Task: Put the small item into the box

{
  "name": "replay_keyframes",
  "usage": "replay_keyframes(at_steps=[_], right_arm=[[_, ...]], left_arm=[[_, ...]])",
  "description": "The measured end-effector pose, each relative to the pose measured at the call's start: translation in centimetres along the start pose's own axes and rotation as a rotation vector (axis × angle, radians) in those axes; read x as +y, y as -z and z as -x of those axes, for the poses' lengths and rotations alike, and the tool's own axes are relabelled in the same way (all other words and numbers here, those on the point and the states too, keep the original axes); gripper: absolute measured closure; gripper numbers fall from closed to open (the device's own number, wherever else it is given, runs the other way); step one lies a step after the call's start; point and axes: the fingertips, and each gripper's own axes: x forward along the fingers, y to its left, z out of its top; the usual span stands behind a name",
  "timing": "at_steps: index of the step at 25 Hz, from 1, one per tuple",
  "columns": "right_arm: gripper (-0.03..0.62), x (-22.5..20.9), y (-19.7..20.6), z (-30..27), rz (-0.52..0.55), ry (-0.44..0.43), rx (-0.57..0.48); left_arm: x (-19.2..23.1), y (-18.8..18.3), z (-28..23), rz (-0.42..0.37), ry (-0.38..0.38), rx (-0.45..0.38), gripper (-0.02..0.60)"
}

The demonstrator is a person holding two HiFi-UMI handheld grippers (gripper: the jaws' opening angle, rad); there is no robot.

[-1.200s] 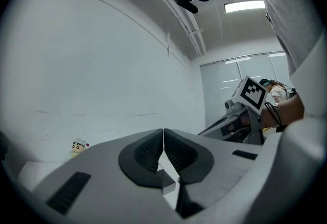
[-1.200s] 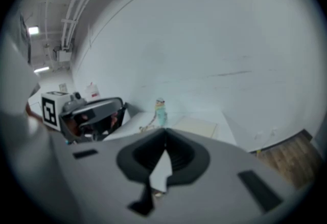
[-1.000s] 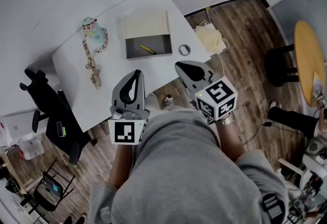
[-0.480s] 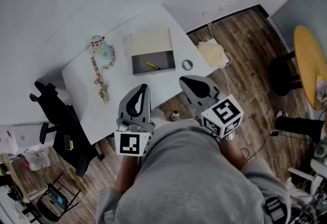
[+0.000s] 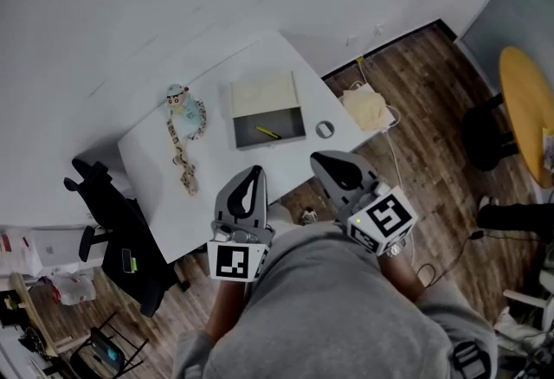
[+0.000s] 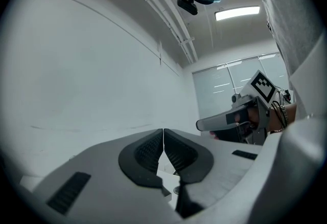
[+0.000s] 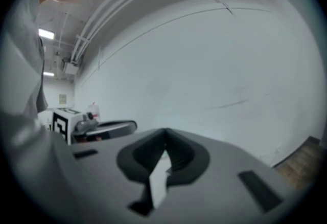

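Since a second ago the whole table [image 5: 156, 187] has slid down and toward the middle of your head view and looks smaller, with more bare wall above it, so I'd guess you're pulling back from it, not going in.

Head view: the left gripper [image 5: 254, 171] and right gripper [image 5: 322, 159] both hang close to your body, well short of the open box [image 5: 268, 98]. A thin yellow item [image 5: 267, 132] already lies inside the box. A small ring [image 5: 325, 129] sits on the table just beside the box's right side, and a toy figure [image 5: 183, 100] lies off to its left.

Left gripper view: the jaws are pressed together with nothing in them, just wall ahead.

Right gripper view: same deal, tips meeting, nothing gripped.

So either the yellow item was the job and you're done, or the ring is next and you need to come back in.
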Motion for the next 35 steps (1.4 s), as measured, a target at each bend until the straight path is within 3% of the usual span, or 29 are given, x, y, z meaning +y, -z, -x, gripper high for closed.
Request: replay_keyframes(at_steps=[7,21,35], right_arm=[[0.562,0.4,-0.1,-0.4,0.007,0.007,-0.012],[0.562,2.3,0.9,-2.5,0.031,-0.059,0.03],[0.562,1.7,1.4,-1.9,0.025,-0.038,0.041]], left_arm=[[0.5,0.1,0.6,0.012,-0.009,0.0,0.546],[2.3,0.6,2.2,0.025,-0.069,0.004,0.546],[1.8,0.8,1.6,0.034,-0.046,0.002,0.546]])
